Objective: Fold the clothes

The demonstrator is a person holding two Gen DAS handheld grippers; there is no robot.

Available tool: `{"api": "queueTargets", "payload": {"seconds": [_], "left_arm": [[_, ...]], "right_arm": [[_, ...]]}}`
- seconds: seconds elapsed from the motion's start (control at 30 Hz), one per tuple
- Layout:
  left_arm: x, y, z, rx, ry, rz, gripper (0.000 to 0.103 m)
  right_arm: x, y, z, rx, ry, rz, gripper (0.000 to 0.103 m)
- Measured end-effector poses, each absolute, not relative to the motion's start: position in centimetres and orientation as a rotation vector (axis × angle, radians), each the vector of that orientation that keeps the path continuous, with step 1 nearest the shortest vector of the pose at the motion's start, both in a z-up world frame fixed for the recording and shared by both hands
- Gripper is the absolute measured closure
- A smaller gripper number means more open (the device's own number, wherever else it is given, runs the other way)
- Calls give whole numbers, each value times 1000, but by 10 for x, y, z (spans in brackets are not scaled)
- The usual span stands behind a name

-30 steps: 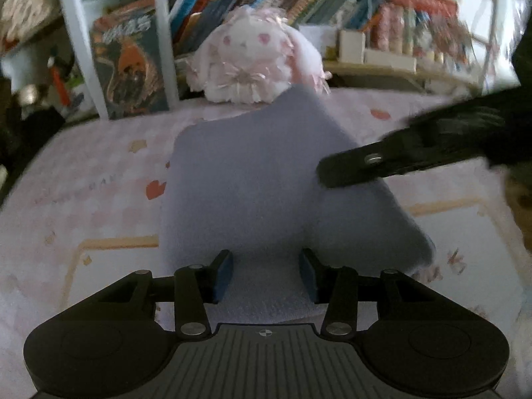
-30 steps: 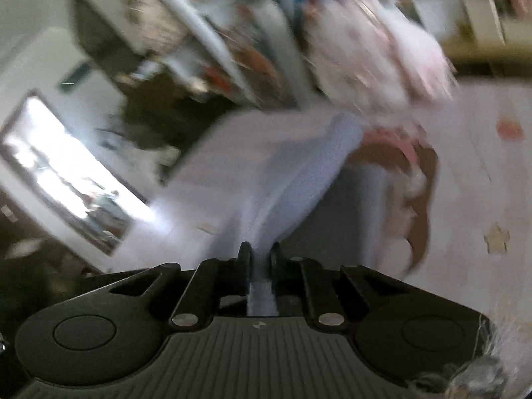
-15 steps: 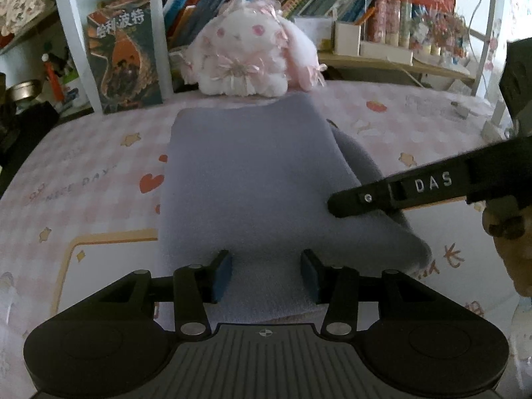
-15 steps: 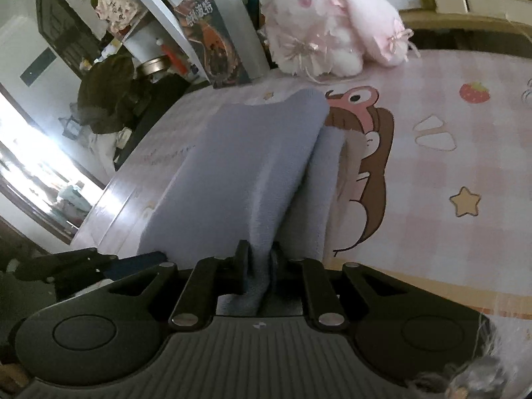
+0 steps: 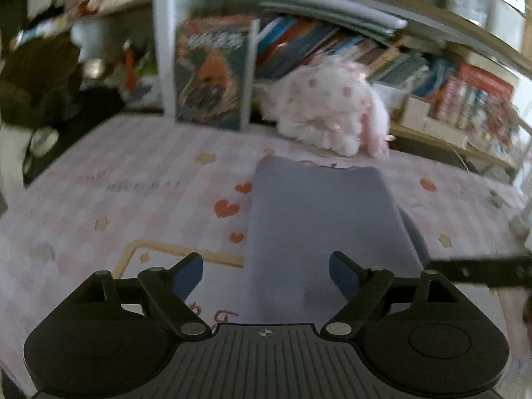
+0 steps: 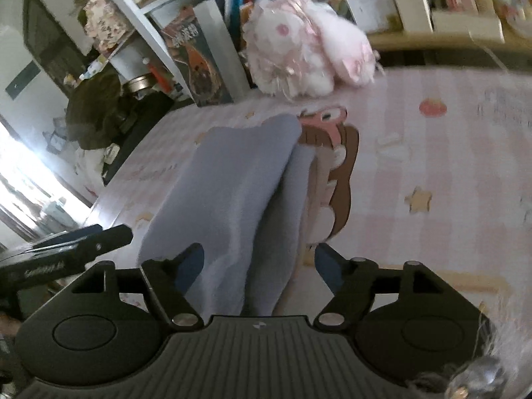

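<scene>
Left wrist view: left gripper (image 5: 266, 274) has its jaws swinging apart, blue pads (image 5: 188, 274) wide and not pressing on anything. Near end of the cloth (image 5: 319, 229) sits between them, loose.
Right wrist view: right gripper (image 6: 259, 262) is doing the same thing, jaws opening, pads clear of the fabric. The folded edge of the cloth (image 6: 239, 183) runs between the fingers but nothing's pinched.
Cloth: grey-lilac, fleecy looking, folded over into a long rectangle. It lies flat on the mat (image 5: 133, 199), top layer a bit narrower than the one under it, so a strip of the lower layer sticks out on the right.
Mat: pink checks with hearts, stars and a cartoon figure (image 6: 335, 166) partly under the cloth's right side.
Other gripper: in the left view the right one pokes in from the right edge as a dark bar, just beside the cloth. In the right view the left one (image 6: 66, 252) shows at the lower left, near the cloth's corner.
Background: plush bunny (image 5: 326, 113) at the far end of the mat, books (image 5: 212, 73) behind it. Pretty blurry in the left view.
</scene>
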State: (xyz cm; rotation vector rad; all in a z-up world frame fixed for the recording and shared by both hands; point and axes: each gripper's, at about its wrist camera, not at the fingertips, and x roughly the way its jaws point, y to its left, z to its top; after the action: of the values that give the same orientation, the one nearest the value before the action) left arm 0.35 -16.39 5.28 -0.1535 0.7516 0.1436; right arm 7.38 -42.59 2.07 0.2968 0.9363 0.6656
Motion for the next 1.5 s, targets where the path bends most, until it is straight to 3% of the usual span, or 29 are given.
{"api": "queueTargets", "payload": {"seconds": [0.53, 0.7, 0.8, 0.9, 1.0, 1.13, 1.3, 1.5], "left_arm": [[40, -112, 2, -415, 920, -77, 18], [54, -98, -12, -548, 969, -167, 19], [60, -99, -15, -578, 982, -220, 40], [58, -108, -7, -494, 963, -240, 47], [53, -118, 5, -369, 931, -278, 51], [61, -106, -1, -399, 980, -314, 48], [70, -95, -8, -460, 1027, -351, 42], [73, -93, -16, -535, 1038, -339, 39]], "right_arm": [[62, -407, -2, 473, 1084, 475, 31], [60, -396, -3, 472, 1089, 406, 43], [58, -388, -1, 416, 1078, 374, 57], [50, -377, 9, 327, 1033, 356, 74], [36, -362, 22, 210, 973, 332, 79], [28, -357, 20, 239, 990, 277, 78], [31, -366, 9, 367, 1027, 232, 64], [39, -369, 4, 404, 1056, 250, 56]]}}
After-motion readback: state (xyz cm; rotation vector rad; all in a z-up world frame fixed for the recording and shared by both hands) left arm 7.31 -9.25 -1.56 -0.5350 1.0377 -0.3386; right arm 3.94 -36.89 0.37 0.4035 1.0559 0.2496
